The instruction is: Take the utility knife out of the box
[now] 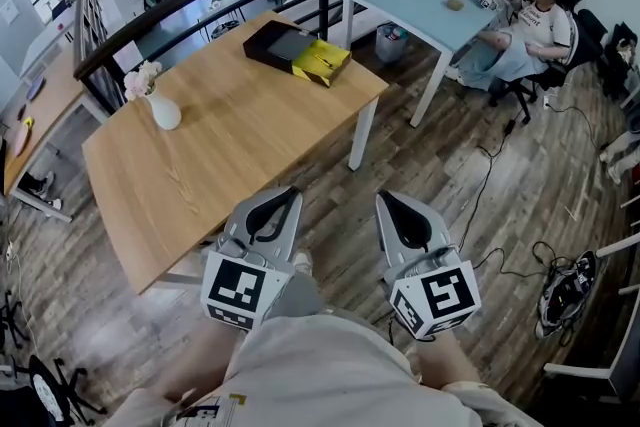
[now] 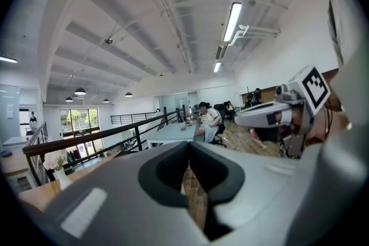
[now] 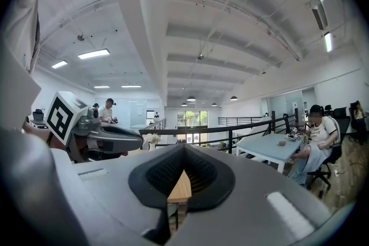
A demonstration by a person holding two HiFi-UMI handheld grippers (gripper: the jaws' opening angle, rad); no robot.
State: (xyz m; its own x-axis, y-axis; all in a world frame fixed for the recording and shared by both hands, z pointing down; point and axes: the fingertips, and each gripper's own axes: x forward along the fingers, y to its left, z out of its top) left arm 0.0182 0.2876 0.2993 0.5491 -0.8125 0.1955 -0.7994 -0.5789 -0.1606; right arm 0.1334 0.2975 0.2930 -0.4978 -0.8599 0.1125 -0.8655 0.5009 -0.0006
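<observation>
Approach is the step in hand, by my reading: neither tool has reached the wooden table (image 1: 230, 150) yet. The left gripper (image 1: 285, 197) and the right gripper (image 1: 388, 203) hang side by side off the table's near edge, over the plank floor, close to the person's body and pointing roughly level toward the table. Each claw is pressed together with nothing between its pads; only table edge and floor show through the slit in each gripper view.

The black box (image 1: 278, 43) lies at the table's far corner, well apart from both grippers, with a yellow piece (image 1: 322, 61) at its right end. Whether that yellow piece is the utility knife or a part of the packaging is too small to tell. A white vase (image 1: 163, 111) with flowers stands near the table's left side, away from the box.

Next, I judge, both grippers must travel across the table to its far corner, and one claw must spread before it can close on the knife; the other could steady the box against sliding.
</observation>
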